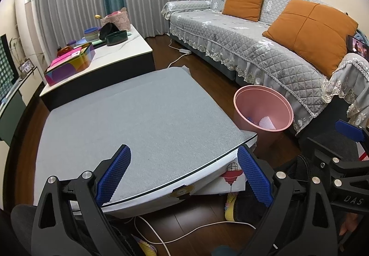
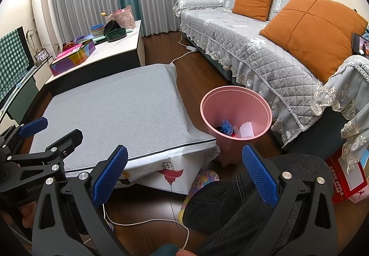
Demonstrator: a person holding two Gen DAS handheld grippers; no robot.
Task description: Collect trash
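Left gripper (image 1: 184, 177): jaws spread wide, nothing between them. Blue pads (image 1: 113, 175) have a fine knurled diamond grid on matte black plastic arms with steel pivot pins. It sits over the near edge of the low table (image 1: 138, 122), which has a flat grey felt-like top with a dark piped edge and a white printed skirt below.

Right gripper (image 2: 184, 177): also wide apart and holding nothing, same textured blue pads (image 2: 258, 177). It hangs off the table's near-right corner, above dark denim (image 2: 230, 200).

Pink bin (image 2: 235, 117): smooth plastic, tapered round cone with a stepped rim, standing on the wood floor at 2 o'clock from the table, between it and the sofa (image 2: 265, 48). Trash (image 2: 233, 129) is at the bottom: a crinkled blue wrapper, red scraps and a white pleated paper cup.

Sofa: quilted grey cover, lace hem, two square orange cushions (image 2: 313, 32).

At 11 o'clock, a marble-look side table (image 1: 115, 55) with bowls and a multicolour box.
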